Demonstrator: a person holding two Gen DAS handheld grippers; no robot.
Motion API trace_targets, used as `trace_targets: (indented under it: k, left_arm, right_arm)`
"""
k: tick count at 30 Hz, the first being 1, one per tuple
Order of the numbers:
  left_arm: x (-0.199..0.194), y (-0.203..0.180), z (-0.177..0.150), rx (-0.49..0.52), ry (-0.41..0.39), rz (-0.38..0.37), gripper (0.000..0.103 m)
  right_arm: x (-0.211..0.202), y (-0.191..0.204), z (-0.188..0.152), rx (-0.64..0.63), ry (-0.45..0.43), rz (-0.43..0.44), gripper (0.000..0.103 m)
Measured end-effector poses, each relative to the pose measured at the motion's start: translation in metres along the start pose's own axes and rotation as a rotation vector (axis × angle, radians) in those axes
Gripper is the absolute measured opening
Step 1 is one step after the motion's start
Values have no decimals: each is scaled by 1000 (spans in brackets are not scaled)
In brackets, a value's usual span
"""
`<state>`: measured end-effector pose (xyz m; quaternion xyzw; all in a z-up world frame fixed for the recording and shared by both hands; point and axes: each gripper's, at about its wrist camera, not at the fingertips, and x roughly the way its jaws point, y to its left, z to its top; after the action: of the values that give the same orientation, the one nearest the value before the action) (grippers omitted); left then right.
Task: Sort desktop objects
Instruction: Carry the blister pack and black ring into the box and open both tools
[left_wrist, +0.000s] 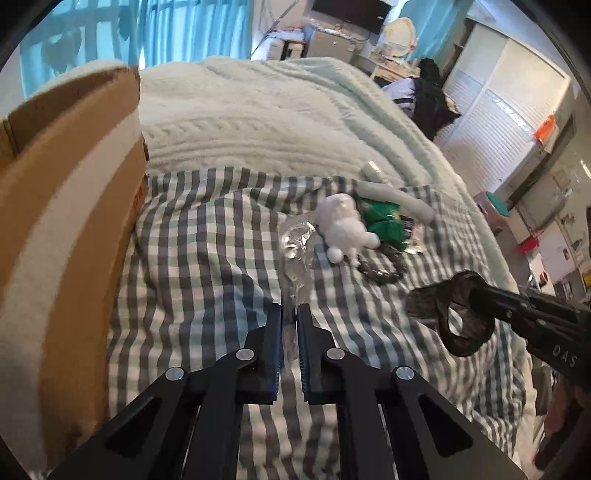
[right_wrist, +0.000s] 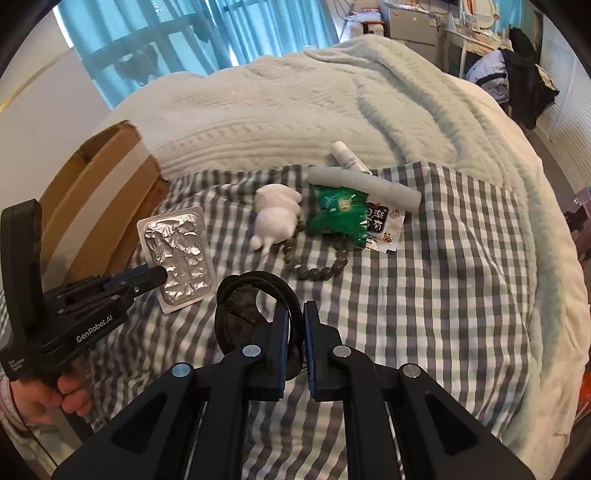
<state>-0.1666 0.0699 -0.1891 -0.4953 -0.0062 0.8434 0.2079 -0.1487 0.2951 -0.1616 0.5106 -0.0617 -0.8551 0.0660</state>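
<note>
In the left wrist view, the left gripper (left_wrist: 289, 314) is clenched on the edge of a clear blister pack (left_wrist: 297, 243), which is seen edge-on above the checked cloth (left_wrist: 207, 236). At the right, the right gripper (left_wrist: 476, 291) grasps a black ring (left_wrist: 461, 317). A white plush (left_wrist: 345, 227) and a green packet (left_wrist: 380, 218) lie further away. A cardboard box (left_wrist: 74, 206) stands at the left.

In the right wrist view, the right gripper (right_wrist: 295, 325) is clamped on the ring (right_wrist: 255, 314), lifted over the cloth (right_wrist: 424, 277). The left gripper (right_wrist: 160, 275) holds the foil-backed pack (right_wrist: 177, 258) beside the box (right_wrist: 103, 192). The plush (right_wrist: 277, 218), the packet (right_wrist: 340, 214), a bead bracelet (right_wrist: 317, 271) and a grey tube (right_wrist: 369, 184) rest on the cloth.
</note>
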Motion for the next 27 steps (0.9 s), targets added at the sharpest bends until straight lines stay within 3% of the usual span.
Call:
trace_targets:
  k: [7,12,16,24,27]
  left_arm:
    - [-54,-9,-10,112,-33,-10,7]
    - [-94,-3,-12,124,-64,0,7]
    - [-127,6,-5,101,-101,19,7]
    - [-232,34,31,-4,-249,92,7]
    - [-263,50,42,-56,-305,141,7]
  right_arm:
    - [-41,33,7,-32,-29,-5,7]
    - [-69,64,11,-56,-56,13,8]
    - [-97,93,18,-105,-84,15,7]
    - [-169,162,48,-185,-177,37,7]
    - [-182,193,64,-190,-195,93,7]
